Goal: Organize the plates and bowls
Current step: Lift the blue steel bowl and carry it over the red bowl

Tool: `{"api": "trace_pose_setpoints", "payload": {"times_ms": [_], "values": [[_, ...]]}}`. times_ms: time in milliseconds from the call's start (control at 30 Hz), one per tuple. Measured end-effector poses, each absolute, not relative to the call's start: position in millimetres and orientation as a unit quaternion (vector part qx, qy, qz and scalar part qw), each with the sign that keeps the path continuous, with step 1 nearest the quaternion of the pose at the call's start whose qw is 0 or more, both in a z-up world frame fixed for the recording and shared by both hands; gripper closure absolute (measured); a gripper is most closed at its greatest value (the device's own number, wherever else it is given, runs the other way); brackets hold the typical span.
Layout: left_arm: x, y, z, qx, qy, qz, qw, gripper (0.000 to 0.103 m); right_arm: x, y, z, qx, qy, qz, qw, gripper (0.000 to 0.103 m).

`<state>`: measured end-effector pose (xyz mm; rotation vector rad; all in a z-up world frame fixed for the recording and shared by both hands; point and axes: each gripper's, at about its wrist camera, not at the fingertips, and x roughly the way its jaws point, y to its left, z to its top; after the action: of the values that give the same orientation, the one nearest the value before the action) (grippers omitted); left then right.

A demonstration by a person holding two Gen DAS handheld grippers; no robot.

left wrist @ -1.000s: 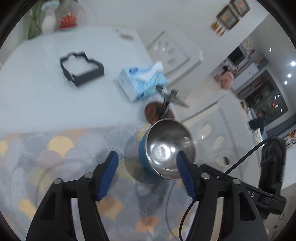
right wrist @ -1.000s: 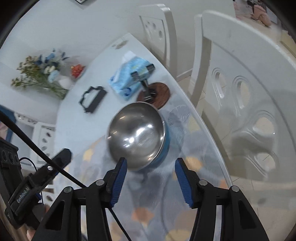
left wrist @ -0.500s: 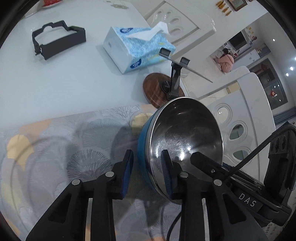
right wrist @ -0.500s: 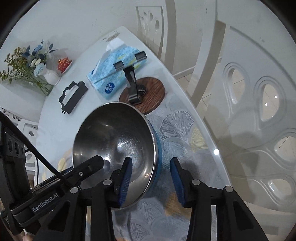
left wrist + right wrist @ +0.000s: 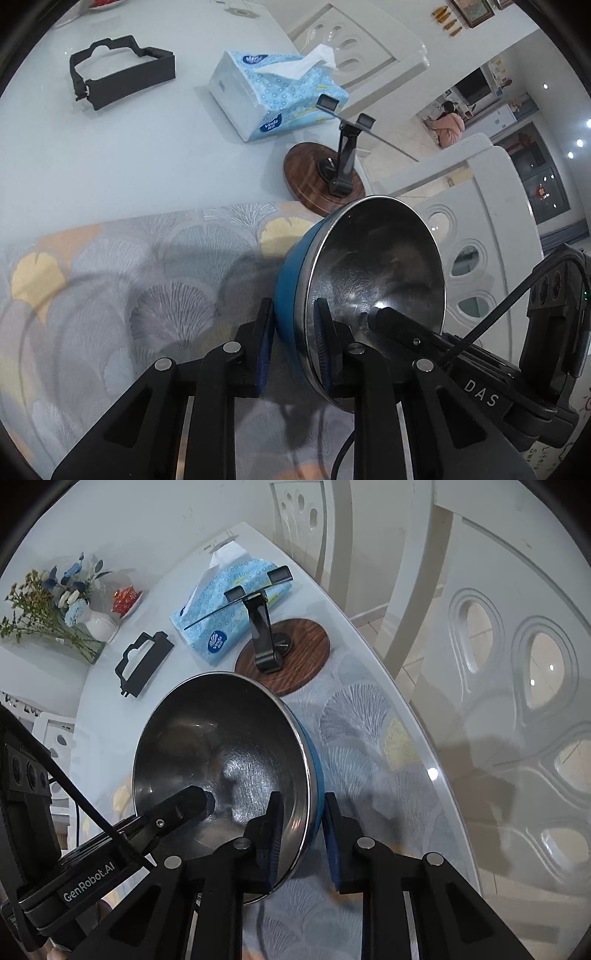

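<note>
The left gripper [image 5: 293,345] has its fingers [image 5: 266,350] closing on the rim of the bowl [image 5: 373,280]: one blue pad lies against the blue outer wall, the other against the steel inside, with the wall pinched between them. The right gripper [image 5: 301,834] does the same on the opposite side of the rim, its fingers [image 5: 275,843] also closing, one pad inside the steel hollow and one on the blue outside. In each wrist view the other gripper's finger reaches into the bowl from the side.

The bowl [image 5: 225,760] is steel within and blue without, and it sits on a placemat [image 5: 129,295] printed with grey, yellow and peach fan leaves, near the edge of the white worktop [image 5: 129,155]. Whether its base touches the mat or is just clear of it cannot be told.

Just beyond the bowl stands a round dark wooden base [image 5: 295,657] carrying a black phone stand [image 5: 262,627], upright. Behind that lies a blue tissue pack [image 5: 273,92] with a white tissue sticking out of the top. Farther off on the bare worktop lies a black plastic frame [image 5: 118,74], well apart from the bowl. In the right wrist view a white vase of flowers [image 5: 62,605] stands at the far end, with a small red item [image 5: 125,596] beside it. White chairs [image 5: 517,646] with oval cut-outs in their backs stand along the worktop's curved edge.
</note>
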<state>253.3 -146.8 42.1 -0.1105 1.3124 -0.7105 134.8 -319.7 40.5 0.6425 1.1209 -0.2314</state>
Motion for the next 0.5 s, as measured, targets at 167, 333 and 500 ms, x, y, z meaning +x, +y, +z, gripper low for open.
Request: {"api": "trace_pose_setpoints", "payload": {"times_ms": [167,333,500], "values": [[242.6,-138.1,61.0,-0.053,0.586,-0.325,0.740,0.085,126.7,-309.2,61.3,0.288,0.517,-0.108,0.799,0.082],[231.3,-123.6,81.0,-0.070,0.581,-0.329,0.742,0.085,117.4,-292.0,89.6,0.260,0.518,-0.109,0.808,0.082],[209.9,-108.8,117.9,-0.080,0.556,-0.334,0.757,0.085,100.5,-276.6,125.8,0.246,0.501,-0.105,0.823,0.082]]}}
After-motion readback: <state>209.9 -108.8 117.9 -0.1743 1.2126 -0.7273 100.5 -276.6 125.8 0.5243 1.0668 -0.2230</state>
